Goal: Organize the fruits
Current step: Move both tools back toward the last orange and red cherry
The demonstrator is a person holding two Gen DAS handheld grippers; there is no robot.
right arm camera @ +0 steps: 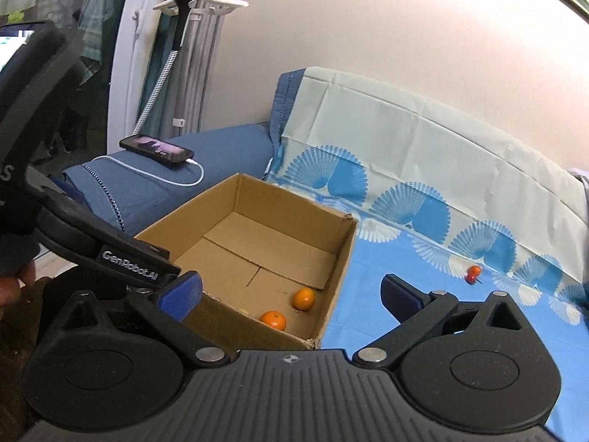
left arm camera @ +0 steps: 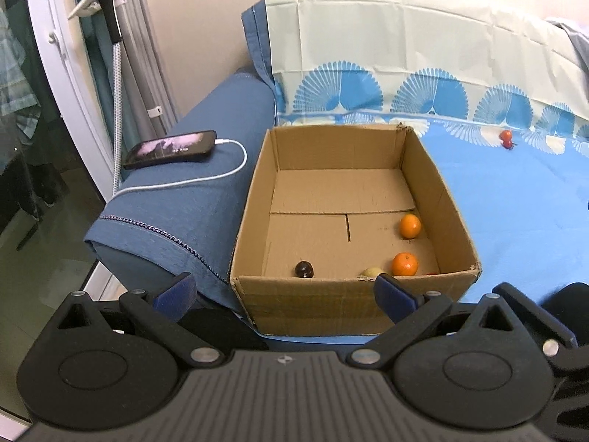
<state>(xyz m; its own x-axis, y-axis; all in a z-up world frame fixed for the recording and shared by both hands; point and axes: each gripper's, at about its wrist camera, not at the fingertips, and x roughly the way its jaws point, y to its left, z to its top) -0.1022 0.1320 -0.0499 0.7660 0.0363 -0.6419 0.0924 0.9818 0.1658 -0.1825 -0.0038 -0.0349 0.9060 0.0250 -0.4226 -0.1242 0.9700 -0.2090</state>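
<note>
An open cardboard box (left arm camera: 254, 199) (right arm camera: 342, 254) rests on the blue sheet. Inside lie two oranges (left arm camera: 410, 226) (left arm camera: 404, 264) (right arm camera: 304, 298) (right arm camera: 274, 320), a dark round fruit (left arm camera: 304, 269) and a pale yellowish fruit (left arm camera: 372, 272), partly hidden by the front wall. A pair of small red fruits (left arm camera: 507, 139) (right arm camera: 473, 273) lies on the sheet to the right of the box. My left gripper (left arm camera: 285, 293) hangs open before the box's front wall, holding nothing. My right gripper (right arm camera: 291, 294) stands wide open at the box's near corner, empty.
A phone (left arm camera: 171, 148) (right arm camera: 156, 149) on a white charging cable (left arm camera: 206, 180) lies on the blue armrest left of the box. The left gripper's body (right arm camera: 95, 243) and a hand fill the right wrist view's left side. The patterned sofa back (left arm camera: 405, 55) rises behind.
</note>
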